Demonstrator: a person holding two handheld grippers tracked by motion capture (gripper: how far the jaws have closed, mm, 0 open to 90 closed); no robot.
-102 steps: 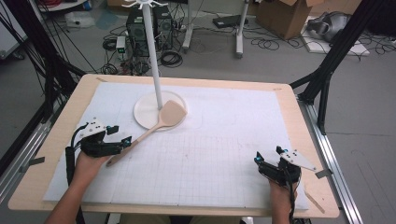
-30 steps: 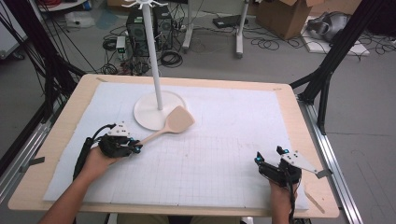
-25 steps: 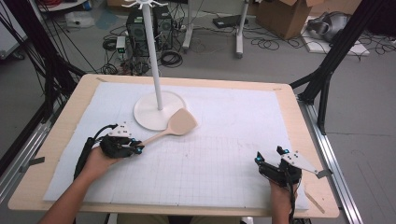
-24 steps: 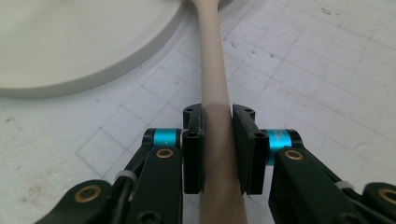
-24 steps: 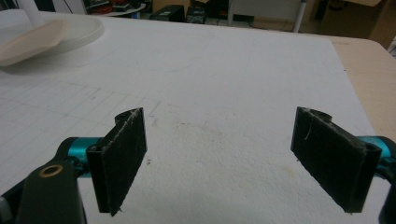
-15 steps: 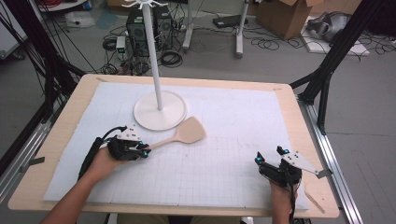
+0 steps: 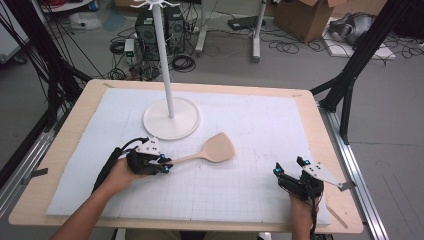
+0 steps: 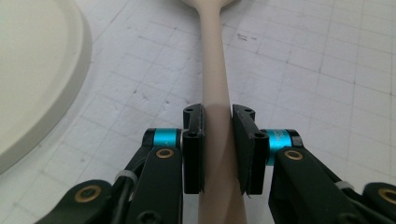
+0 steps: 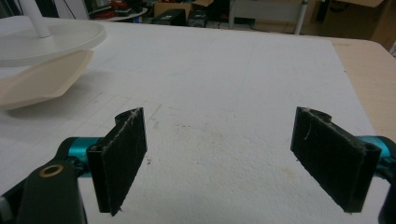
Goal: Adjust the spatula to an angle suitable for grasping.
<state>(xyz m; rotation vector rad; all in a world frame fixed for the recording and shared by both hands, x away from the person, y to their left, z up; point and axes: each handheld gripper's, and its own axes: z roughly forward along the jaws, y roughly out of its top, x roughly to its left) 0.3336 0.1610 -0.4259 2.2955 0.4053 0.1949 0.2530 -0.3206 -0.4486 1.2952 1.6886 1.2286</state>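
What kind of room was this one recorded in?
Most likely a lab or workshop rigged for recording, not a kitchen. A computer tower and loose cables lie on the bare floor, a cardboard box stands behind, and black frame struts surround the table.

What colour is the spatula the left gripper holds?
Pale beige spatula, clearest in the high view.

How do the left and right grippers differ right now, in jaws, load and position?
The left gripper is shut on the spatula's handle; the right gripper holds nothing, its jaws spread wide. The left gripper sits near the white stand base; the right gripper sits at the mat's near right corner, apart from everything. Both are black with blue fittings and held low over the white gridded mat.
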